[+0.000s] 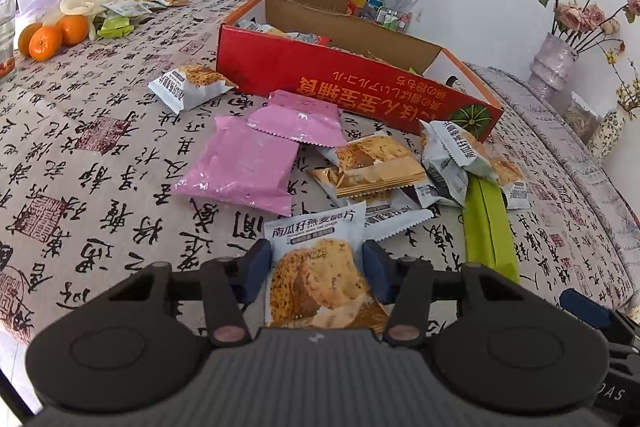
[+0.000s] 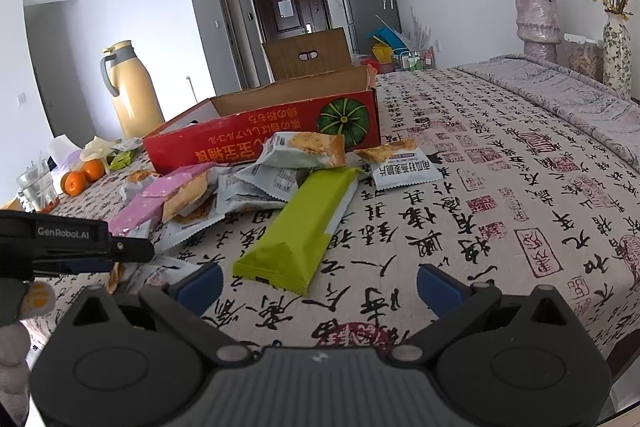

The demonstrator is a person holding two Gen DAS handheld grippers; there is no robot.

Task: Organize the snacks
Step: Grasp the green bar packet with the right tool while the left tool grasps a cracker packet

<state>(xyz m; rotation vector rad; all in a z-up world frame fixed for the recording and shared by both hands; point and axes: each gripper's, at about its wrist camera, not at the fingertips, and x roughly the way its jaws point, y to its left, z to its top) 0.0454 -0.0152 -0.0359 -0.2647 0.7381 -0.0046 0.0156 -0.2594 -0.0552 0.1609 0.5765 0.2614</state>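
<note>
On the left wrist view, foreground: left gripper, blue pads on either side of a white cracker packet, jaws clenched on it at its two edges. Packet upright in the grip, printed face toward the camera.
Beyond it, on the surface with its calligraphy-print cloth: two pink packets, overlapping; a heap of cracker packets just right of them; one green bar packet lying lengthwise at the heap's right edge; a single cracker packet apart, near the front wall of the red box.
Red box: open, lid flap up, several packets visible inside.
Far left: three oranges, close together. Far right: a vase of dried roses.

On the right wrist view, foreground: right gripper, jaws released and wide, nothing between them, bare cloth beneath.
Just ahead: the green bar packet, its near end pointing at the gap between the jaws.
Behind it: the heap of cracker packets and pink packets against the red box.
Left edge: the left gripper seen side-on; whether its pads are pressed together cannot be told from this angle.
Background: a tan thermos jug, oranges, vase.
</note>
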